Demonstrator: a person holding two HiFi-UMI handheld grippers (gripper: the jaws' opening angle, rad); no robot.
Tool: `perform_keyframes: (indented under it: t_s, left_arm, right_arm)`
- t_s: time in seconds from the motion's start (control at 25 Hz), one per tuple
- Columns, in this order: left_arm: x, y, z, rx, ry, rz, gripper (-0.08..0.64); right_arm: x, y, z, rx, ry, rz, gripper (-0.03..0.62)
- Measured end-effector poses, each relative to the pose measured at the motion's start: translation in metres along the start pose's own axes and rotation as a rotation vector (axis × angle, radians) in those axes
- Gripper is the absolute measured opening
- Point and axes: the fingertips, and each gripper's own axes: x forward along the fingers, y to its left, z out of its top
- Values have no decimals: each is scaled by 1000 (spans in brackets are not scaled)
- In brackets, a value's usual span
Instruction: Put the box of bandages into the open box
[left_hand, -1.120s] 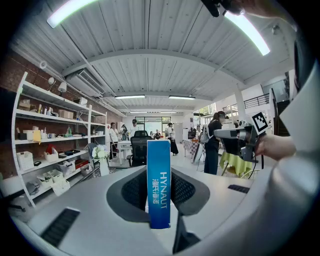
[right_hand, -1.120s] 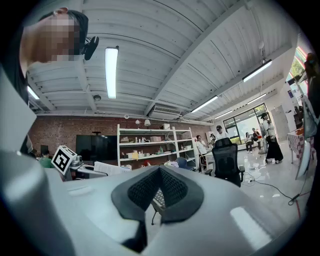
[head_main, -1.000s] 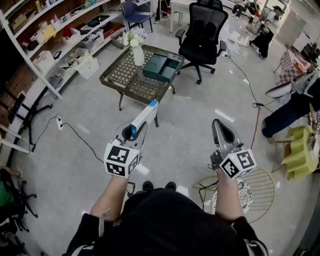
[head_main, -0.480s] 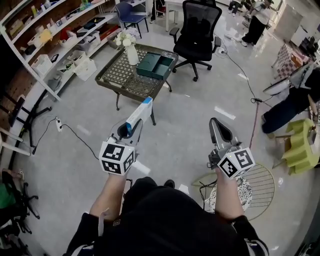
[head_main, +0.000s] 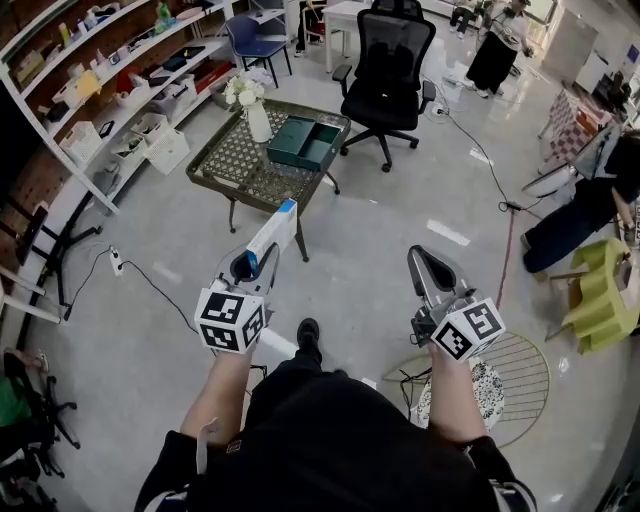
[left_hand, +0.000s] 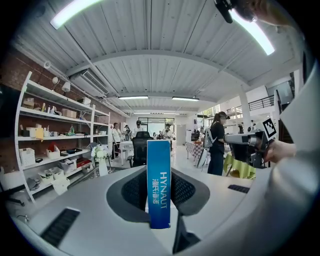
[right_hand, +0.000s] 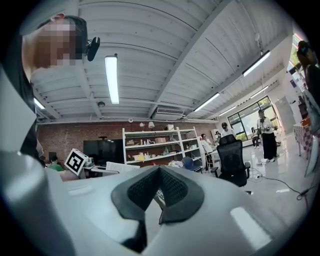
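**Head view**
- L gripper (head_main: 257, 252): jaws part-closed on box of bandages (head_main: 272, 226). The box is white w/ blue end, sticks out fwd past the tips and is held in the air over bare floor.
- R gripper (head_main: 419, 258): jaws brought together, nothing in them, held off to the side.
- Open box (head_main: 306, 140): teal, two halves side by side, on lattice table (head_main: 238, 160) beside vase of flowers (head_main: 251, 102). It is well apart from the bandage box. Contents too small to tell; looks empty.
- Office chair (head_main: 387, 62) beyond table; shelf unit (head_main: 95, 85) w/ bins and sundry items at left.

**L gripper view**
- Blue face of the bandage box stands upright between both pads, gripped near its lower end. Grip looks centred.

**R gripper view**
- Pads meet in a V, no item between.

**Step (judged)**
- Carry phase: item picked, not yet at the container.
- Next move needs: close the gap to the table, bring item over an open teal half, clear the vase, lower it in, then let the jaws go.
- R gripper has no evident role yet.
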Motion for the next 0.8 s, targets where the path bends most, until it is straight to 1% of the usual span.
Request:
perform_keyframes:
  t_s: [0.16, 0.32, 0.52, 0.8]
  left_arm:
    - [24, 18, -6, -28, 5, 1, 78]
    - [56, 48, -11, -58, 8, 6, 78]
    - [108, 103, -8, -95, 13, 11, 78]
    - [168, 175, -2, -110, 31, 6, 78]
  right_arm:
    - [28, -14, -11, 36, 35, 5, 9]
    - [69, -33, -21, 55, 75, 2, 9]
    - [141, -60, -27, 56, 125, -1, 9]
    - [235, -86, -38, 69, 175, -4, 9]
